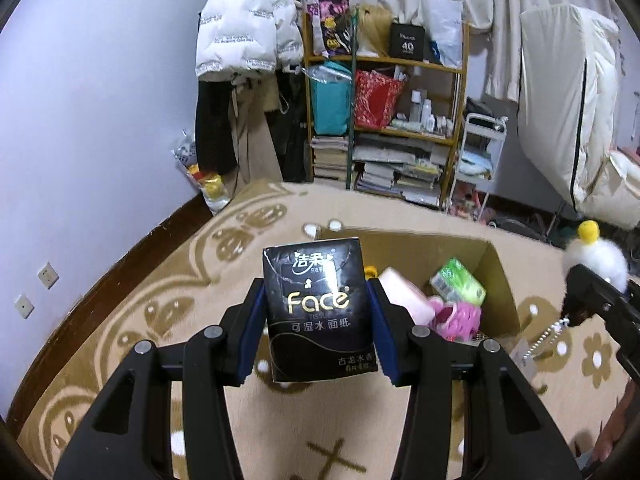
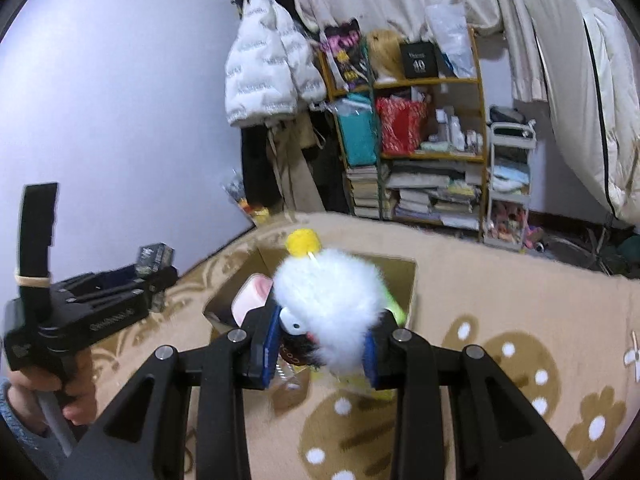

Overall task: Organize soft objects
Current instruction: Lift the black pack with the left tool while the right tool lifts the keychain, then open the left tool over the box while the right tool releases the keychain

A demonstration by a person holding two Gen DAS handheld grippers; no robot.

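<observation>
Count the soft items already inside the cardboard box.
3 visible in the cardboard box: a pink pack at left, a green pack toward the back, a pink-and-white item in front. Others may lie hidden beneath.

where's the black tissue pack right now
In the left wrist view the black tissue pack sits centre, clamped in the left tool, with the open cardboard box to its right.

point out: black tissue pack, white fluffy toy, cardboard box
black tissue pack (image 1: 318, 312): left wrist view, front label.
white fluffy toy (image 2: 340, 300): right wrist view, fur body.
cardboard box (image 1: 496, 280): left wrist view, inner right wall.
</observation>
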